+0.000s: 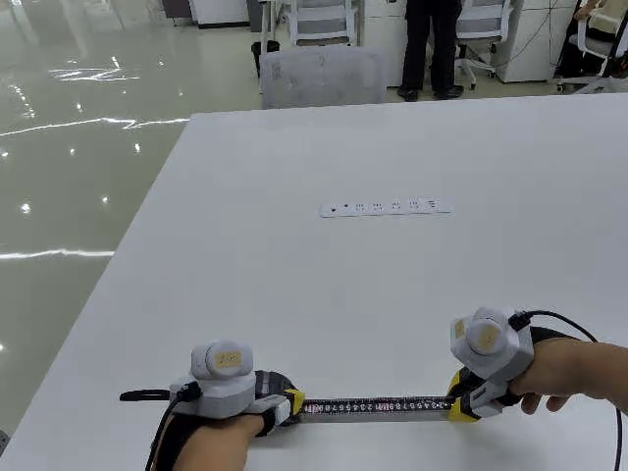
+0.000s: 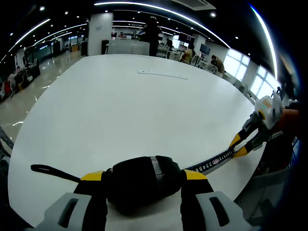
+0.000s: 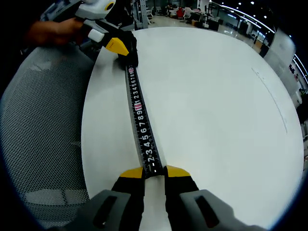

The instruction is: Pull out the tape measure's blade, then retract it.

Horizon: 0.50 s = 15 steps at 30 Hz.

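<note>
Tape measure (image 2: 137, 190) sits clamped by its black body between the jaws of the left gripper (image 2: 144, 175), low at the near edge of the white table (image 1: 392, 294). Its strap (image 2: 53, 172) trails off on the side away from the blade (image 3: 140, 120). The blade runs flat along the table, numbers up, to the right gripper (image 3: 155, 172), whose yellow-tipped jaws pinch its end. Farther out, a white power strip (image 1: 385, 207) lies mid-table, well apart from both grippers. A person (image 1: 432, 44) stands beyond the far edge.
</note>
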{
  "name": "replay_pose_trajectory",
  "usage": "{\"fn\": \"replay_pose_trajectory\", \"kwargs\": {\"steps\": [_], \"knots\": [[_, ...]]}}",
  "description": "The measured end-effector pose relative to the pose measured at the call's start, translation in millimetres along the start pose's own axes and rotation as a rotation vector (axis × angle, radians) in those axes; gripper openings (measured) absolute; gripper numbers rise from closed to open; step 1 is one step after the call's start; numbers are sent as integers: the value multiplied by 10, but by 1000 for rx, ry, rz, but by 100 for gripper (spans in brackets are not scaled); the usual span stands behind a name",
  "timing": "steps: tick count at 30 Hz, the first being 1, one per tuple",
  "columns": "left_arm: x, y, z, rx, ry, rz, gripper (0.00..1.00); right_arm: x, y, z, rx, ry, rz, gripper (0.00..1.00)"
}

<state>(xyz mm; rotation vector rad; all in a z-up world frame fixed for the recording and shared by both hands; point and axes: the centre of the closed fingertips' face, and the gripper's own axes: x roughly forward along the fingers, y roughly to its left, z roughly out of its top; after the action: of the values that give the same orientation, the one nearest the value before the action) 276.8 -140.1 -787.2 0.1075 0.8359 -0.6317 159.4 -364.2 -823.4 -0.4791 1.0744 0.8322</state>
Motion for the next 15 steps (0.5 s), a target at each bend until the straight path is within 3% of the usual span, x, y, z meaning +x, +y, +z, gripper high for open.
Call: {"fn": "replay_pose_trajectory", "kwargs": {"steps": [15], "knots": [[0,4,0,-7,1,-8,58,29,39,98,-13,-14,18,14]]}}
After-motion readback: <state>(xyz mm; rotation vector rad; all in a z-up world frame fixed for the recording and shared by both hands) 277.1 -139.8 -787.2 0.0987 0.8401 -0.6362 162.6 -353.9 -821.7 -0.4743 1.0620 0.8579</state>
